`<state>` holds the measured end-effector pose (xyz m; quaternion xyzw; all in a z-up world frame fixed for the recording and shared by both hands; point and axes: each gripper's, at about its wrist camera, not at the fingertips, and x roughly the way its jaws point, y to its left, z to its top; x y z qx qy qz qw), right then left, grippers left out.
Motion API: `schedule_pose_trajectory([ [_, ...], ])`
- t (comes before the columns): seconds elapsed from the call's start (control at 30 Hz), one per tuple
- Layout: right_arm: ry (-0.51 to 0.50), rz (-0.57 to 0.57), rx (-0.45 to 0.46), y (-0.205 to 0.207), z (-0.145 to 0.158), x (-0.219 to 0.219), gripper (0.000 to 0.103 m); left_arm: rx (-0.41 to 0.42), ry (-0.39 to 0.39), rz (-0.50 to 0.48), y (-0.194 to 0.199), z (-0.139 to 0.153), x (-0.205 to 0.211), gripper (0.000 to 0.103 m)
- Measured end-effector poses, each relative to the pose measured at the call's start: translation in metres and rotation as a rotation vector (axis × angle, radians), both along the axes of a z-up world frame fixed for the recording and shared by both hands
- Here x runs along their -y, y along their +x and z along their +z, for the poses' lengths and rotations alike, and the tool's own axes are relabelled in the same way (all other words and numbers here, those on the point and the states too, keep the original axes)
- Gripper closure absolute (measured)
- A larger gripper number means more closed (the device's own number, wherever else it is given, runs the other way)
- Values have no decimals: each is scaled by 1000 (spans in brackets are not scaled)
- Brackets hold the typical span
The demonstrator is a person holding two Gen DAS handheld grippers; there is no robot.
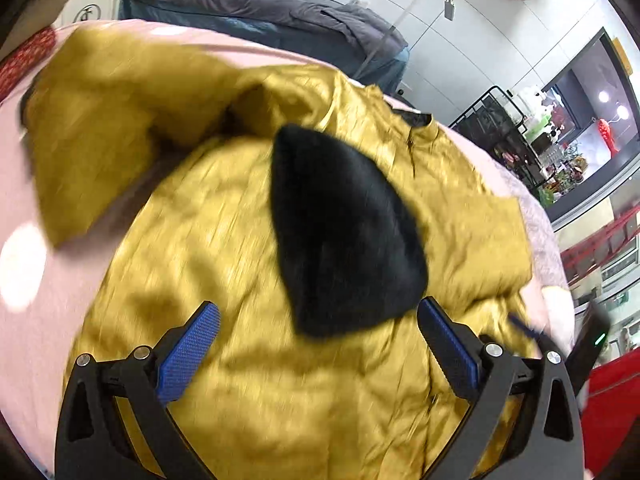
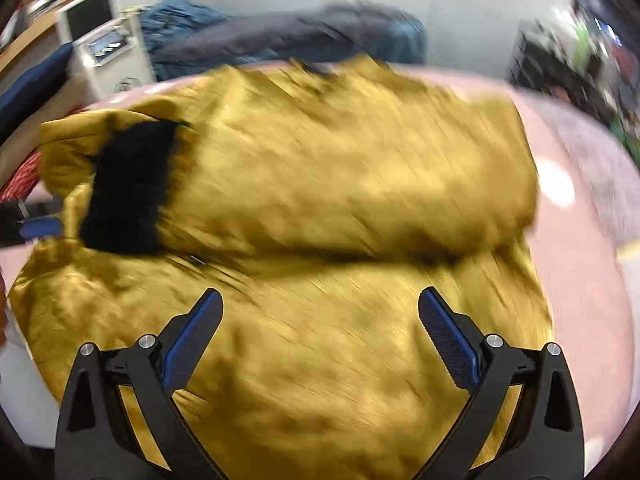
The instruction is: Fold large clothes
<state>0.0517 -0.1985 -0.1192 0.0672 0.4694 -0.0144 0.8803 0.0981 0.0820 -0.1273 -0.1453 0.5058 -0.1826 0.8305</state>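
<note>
A large mustard-yellow jacket [image 1: 224, 240] lies spread on a pink bed cover [image 1: 24, 184]. A black fleece lining patch [image 1: 340, 232] shows on top of it. My left gripper [image 1: 318, 318] is open and empty just above the jacket, the black patch reaching between its fingertips. In the right wrist view the jacket [image 2: 340, 184] has one side folded over along a crease, with the black patch [image 2: 128, 188] at the left. My right gripper [image 2: 320, 304] is open and empty above the jacket's near part. Both views are motion-blurred.
A second bed with a dark grey duvet [image 1: 248, 0] stands behind. A black rack with clutter [image 1: 516, 136] is at the right. A red patterned item [image 1: 24, 56] lies at the pink bed's left edge. A white cabinet [image 2: 108, 52] stands at the back left.
</note>
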Motion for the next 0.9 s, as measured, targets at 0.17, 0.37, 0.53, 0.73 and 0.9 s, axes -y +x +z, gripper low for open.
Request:
schedule_pose_trajectory([
  [0.17, 29, -55, 7, -16, -21, 21, 6, -8, 78, -91, 46, -15, 35, 9],
  [0.37, -118, 4, 58, -29, -34, 4, 6, -37, 166, -161, 77, -41, 82, 53],
  [0.53, -99, -15, 73, -29, -36, 4, 6, 78, 208, -187, 90, -13, 104, 75],
  [0.73, -85, -12, 79, -27, -35, 4, 5, 312, 368, -252, 129, 38, 146, 76],
  [0.9, -90, -11, 78, -27, -36, 5, 5, 99, 335, -200, 164, 6, 140, 73],
])
